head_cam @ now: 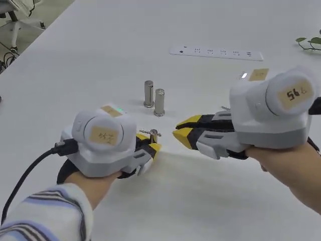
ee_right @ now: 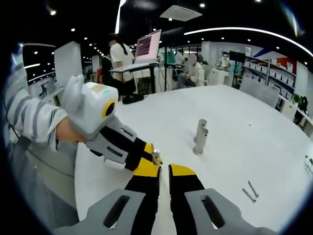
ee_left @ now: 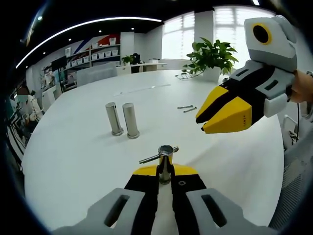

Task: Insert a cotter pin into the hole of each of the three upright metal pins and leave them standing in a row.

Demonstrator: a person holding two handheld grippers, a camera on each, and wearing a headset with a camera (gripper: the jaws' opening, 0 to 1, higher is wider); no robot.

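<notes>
Step in hand: cotter pin (ee_left: 155,157) sits through the hole of the metal pin (ee_left: 166,164), which the left gripper (ee_left: 165,172) clamps upright in its jaws. The pin's foot on the worktop (ee_left: 73,161) is hidden. Right gripper (ee_left: 201,124) hangs just right of that pin, jaws parted by a narrow gap, empty. 2 bare metal pins (ee_left: 130,120) stand side by side beyond it. 2 loose cotter pins (ee_left: 188,107) lie farther beyond, to its right. Judgement: 1 of 3 done. Next: release it standing, then fetch a loose cotter pin.
</notes>
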